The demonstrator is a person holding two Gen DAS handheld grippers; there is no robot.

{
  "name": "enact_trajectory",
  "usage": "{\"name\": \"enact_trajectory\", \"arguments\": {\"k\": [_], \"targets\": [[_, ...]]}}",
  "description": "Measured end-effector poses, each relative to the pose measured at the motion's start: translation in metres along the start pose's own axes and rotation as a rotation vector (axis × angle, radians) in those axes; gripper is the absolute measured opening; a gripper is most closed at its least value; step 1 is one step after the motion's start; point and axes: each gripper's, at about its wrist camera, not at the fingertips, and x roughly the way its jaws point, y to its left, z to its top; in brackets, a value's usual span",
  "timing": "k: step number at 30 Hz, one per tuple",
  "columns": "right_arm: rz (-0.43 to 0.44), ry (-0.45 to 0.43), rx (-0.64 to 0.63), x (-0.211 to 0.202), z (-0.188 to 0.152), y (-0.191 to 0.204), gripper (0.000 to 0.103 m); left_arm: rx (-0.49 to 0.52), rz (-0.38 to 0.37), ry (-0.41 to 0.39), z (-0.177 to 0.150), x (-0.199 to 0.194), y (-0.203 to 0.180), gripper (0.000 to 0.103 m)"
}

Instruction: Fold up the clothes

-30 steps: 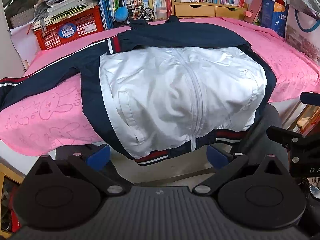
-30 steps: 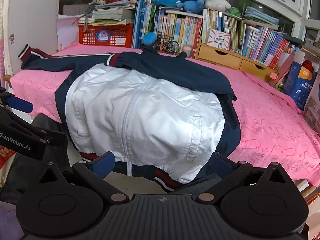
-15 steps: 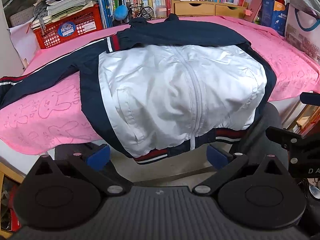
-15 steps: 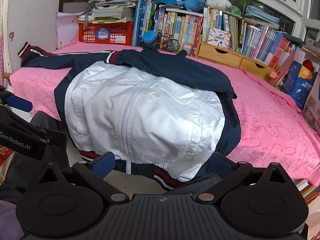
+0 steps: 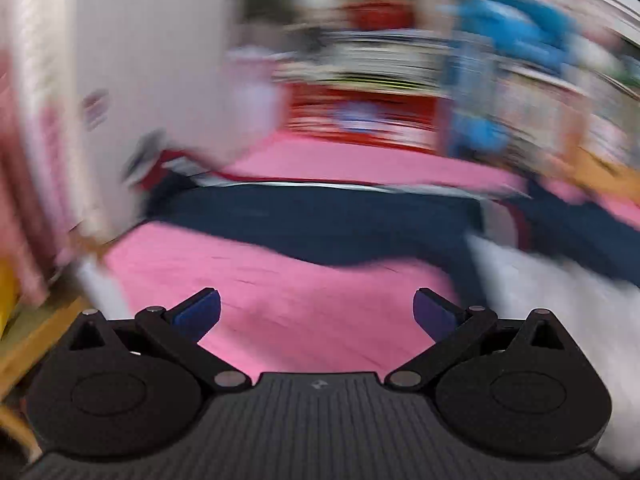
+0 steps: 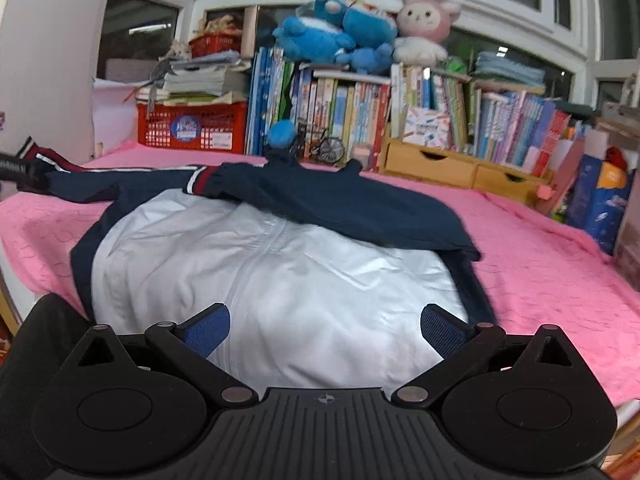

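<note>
Swung hard left in the last half-second, left gripper (image 5: pixel 316 312) spread and empty over the pink desk cover (image 5: pixel 280 304), apparently, through heavy blur, toward the jacket's (image 6: pixel 280 280) outstretched sleeve (image 5: pixel 320 224); right gripper (image 6: pixel 324 330) spread above the white front, so sleeve fold probably next.

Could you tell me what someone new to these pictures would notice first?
The navy and white jacket spread on the pink bedcover, one sleeve folded across its chest. Behind it, blue and pink plush toys top a crowded bookshelf. The left wrist view is smeared by motion blur.
</note>
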Motion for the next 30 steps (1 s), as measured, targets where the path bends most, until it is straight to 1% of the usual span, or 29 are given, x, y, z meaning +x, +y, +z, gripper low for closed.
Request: {"name": "enact_trajectory", "arguments": {"k": [2, 4, 6, 8, 9, 11, 14, 20, 22, 24, 25, 26, 27, 28, 29, 30], "targets": [[0.006, 0.018, 0.016, 0.018, 0.004, 0.005, 0.103, -0.111, 0.049, -0.009, 0.014, 0.033, 0.032, 0.103], [0.018, 0.039, 0.026, 0.032, 0.005, 0.011, 0.103, -0.168, 0.108, -0.012, 0.026, 0.061, 0.055, 0.103], [0.027, 0.064, 0.021, 0.044, 0.006, 0.019, 0.103, -0.2, 0.188, -0.025, 0.035, 0.087, 0.073, 0.103], [0.034, 0.09, 0.009, 0.054, 0.005, 0.027, 0.103, -0.201, 0.227, -0.079, 0.04, 0.105, 0.084, 0.103], [0.037, 0.103, 0.003, 0.058, 0.004, 0.03, 0.103, -0.188, 0.237, -0.089, 0.042, 0.113, 0.088, 0.103], [0.043, 0.129, -0.01, 0.067, 0.003, 0.038, 0.103, -0.159, 0.234, -0.112, 0.047, 0.125, 0.095, 0.103], [0.032, 0.139, -0.043, 0.076, 0.003, 0.048, 0.103, -0.132, 0.215, -0.134, 0.051, 0.142, 0.1, 0.103], [0.053, 0.141, -0.086, 0.083, 0.007, 0.06, 0.103, -0.143, 0.178, -0.094, 0.055, 0.168, 0.114, 0.103], [0.06, 0.142, -0.093, 0.085, 0.007, 0.061, 0.103, -0.149, 0.12, -0.082, 0.058, 0.175, 0.118, 0.103], [0.066, 0.141, -0.107, 0.086, 0.007, 0.063, 0.103, -0.154, 0.076, -0.091, 0.062, 0.177, 0.122, 0.093], [0.069, 0.141, -0.114, 0.086, 0.007, 0.064, 0.103, -0.156, 0.066, -0.09, 0.065, 0.178, 0.123, 0.089], [0.071, 0.14, -0.121, 0.087, 0.007, 0.065, 0.103, -0.157, 0.059, -0.088, 0.068, 0.179, 0.124, 0.075], [0.073, 0.139, -0.126, 0.087, 0.007, 0.065, 0.103, -0.146, 0.065, -0.084, 0.071, 0.18, 0.124, 0.057], [0.074, 0.136, -0.13, 0.087, 0.007, 0.066, 0.103, -0.129, 0.09, -0.083, 0.074, 0.181, 0.122, 0.045], [0.076, 0.134, -0.134, 0.087, 0.007, 0.066, 0.103, -0.113, 0.119, -0.082, 0.077, 0.181, 0.119, 0.021], [0.079, 0.133, -0.137, 0.087, 0.007, 0.066, 0.103, -0.104, 0.148, -0.084, 0.079, 0.18, 0.116, 0.018]]}}
